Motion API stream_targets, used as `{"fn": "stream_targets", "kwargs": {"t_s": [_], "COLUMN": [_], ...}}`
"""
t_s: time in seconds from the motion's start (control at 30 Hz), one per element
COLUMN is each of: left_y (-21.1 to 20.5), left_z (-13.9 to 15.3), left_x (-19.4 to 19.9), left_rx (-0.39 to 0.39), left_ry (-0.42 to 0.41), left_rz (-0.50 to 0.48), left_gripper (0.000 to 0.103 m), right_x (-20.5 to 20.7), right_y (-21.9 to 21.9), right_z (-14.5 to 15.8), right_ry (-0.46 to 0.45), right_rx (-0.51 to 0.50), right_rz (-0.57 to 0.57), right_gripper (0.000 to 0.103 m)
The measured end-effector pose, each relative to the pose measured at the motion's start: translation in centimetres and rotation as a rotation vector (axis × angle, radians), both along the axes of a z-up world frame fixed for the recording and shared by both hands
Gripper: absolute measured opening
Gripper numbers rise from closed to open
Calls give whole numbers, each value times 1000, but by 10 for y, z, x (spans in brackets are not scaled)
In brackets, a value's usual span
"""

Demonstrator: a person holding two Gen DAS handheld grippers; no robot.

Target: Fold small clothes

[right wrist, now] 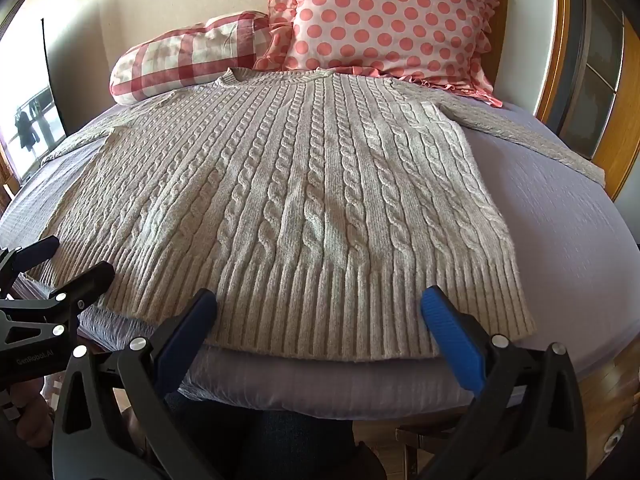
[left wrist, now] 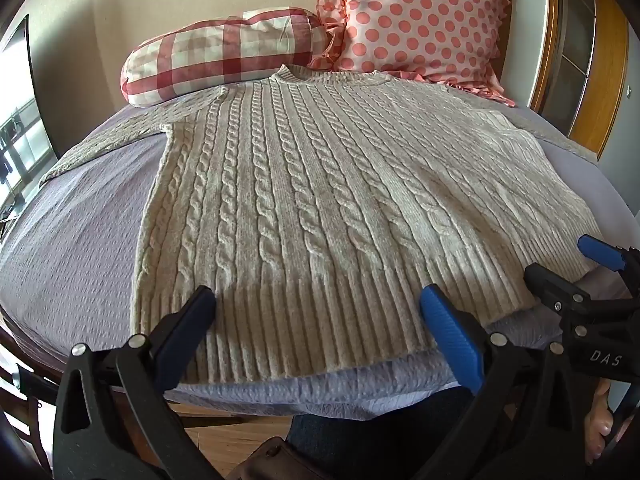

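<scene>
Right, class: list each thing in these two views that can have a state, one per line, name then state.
sweater: unfolded, spread flat on the bed, both sleeves out to the sides
left gripper: open, empty, at the hem
right gripper: open, empty, at the hem
checked pillow: lying on its side behind the collar
polka-dot pillow: propped upright
bed: covered by a lilac sheet

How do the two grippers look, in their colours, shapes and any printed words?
Both are alike: the left gripper and the right gripper have black plastic clamp-like frames with silver rivets. Each carries two long fingers with ribbed blue pads. The right gripper's body shows white letters "DAS" in the left view; the left gripper's body reads "GenRobot.AI" in the right view. No cables show.
</scene>
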State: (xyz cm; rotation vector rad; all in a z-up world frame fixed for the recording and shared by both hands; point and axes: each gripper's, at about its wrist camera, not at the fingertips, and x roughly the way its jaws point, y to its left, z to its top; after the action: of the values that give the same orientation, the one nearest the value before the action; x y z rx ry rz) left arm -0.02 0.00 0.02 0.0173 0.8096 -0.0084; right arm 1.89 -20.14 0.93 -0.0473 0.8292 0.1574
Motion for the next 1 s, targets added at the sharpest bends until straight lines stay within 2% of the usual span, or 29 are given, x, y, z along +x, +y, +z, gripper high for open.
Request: {"fn": "stream_targets", "kwargs": {"t_s": [1.0], "left_y": [0], "left_z": [0], "left_x": [0], "left_rx": [0], "left_ry": [-5], "left_rz": [0], "left_gripper": [101], "right_x": [0], "right_y": [0], "right_z": [0], "right_ry": [-2], "right_rx": [1], "right_rz": [0], "right_gripper": [102]}}
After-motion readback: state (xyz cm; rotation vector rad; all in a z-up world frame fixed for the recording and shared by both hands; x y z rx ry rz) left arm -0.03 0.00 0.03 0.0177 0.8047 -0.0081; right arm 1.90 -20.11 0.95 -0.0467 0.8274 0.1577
